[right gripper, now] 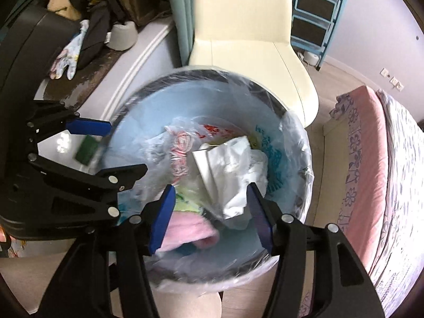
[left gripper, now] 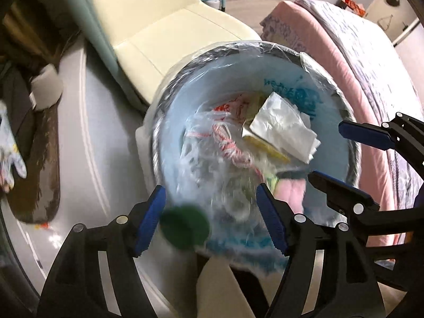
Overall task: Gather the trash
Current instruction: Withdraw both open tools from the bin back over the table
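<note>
A round trash bin (left gripper: 238,46) (right gripper: 201,73), lined with a clear bag over a light blue one, lies below both grippers. Inside are crumpled white paper (left gripper: 286,129) (right gripper: 233,169), a clear bag with red print (left gripper: 212,143) (right gripper: 180,148) and a pink cloth (left gripper: 288,193) (right gripper: 188,228). My left gripper (left gripper: 209,222) (right gripper: 127,148) is open above the bin's edge. A blurred green round thing (left gripper: 185,228) (right gripper: 86,149) hangs loose between its jaws, close to one pad. My right gripper (right gripper: 212,217) (left gripper: 326,151) is open over the white paper, holding nothing.
A cream chair (left gripper: 169,21) (right gripper: 238,26) stands right behind the bin. A pink-sheeted bed (left gripper: 357,66) (right gripper: 371,159) runs along one side. On the other side a ledge holds a patterned glove (right gripper: 66,53) and a grey roll (right gripper: 123,35). A blue shelf (right gripper: 315,8) stands farther back.
</note>
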The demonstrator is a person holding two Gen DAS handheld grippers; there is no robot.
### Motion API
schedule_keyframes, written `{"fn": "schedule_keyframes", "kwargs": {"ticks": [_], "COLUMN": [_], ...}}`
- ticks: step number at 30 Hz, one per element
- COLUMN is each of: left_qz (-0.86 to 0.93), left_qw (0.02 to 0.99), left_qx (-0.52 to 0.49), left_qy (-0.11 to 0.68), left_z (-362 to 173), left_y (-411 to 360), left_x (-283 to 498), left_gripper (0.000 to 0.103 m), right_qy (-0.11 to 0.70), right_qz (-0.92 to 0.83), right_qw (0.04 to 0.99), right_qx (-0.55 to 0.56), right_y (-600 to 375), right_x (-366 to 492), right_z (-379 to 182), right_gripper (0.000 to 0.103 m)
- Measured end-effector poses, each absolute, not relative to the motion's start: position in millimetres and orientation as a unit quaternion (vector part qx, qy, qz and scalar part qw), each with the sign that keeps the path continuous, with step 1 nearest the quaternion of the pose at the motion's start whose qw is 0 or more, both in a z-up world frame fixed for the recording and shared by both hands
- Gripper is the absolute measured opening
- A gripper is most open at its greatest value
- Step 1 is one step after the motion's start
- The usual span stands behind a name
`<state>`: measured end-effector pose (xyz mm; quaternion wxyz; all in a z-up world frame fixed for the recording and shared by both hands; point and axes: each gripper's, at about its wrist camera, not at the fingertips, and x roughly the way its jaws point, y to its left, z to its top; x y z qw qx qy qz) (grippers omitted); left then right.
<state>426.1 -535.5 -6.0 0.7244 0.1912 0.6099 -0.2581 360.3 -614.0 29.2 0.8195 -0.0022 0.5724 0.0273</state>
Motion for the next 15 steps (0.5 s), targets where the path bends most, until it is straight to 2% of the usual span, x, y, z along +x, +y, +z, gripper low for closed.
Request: {"fn": "schedule_keyframes", "kwargs": {"ticks": [8, 15], "left_qz": [-0.254, -0.223], "left_qw": [0.747, 0.754], "left_qx": [0.176, 0.148], "left_qy": [0.588, 0.6], "left_z": [27.0, 29.2], "left_y": [-477.2, -411.1], "left_x": [404.7, 357.8], "left_gripper": [0.068, 0.068], "right_qy": [0.553, 0.558], "right_qz": [0.048, 0.093], "right_qw": [0.832, 0.823], "right_qx": [-0.025, -0.055], "right_y": [-569.6, -506.6], "right_x": [332.4, 297.9], "right_z": [55.0, 56.5], "right_gripper": [0.054, 0.054]}}
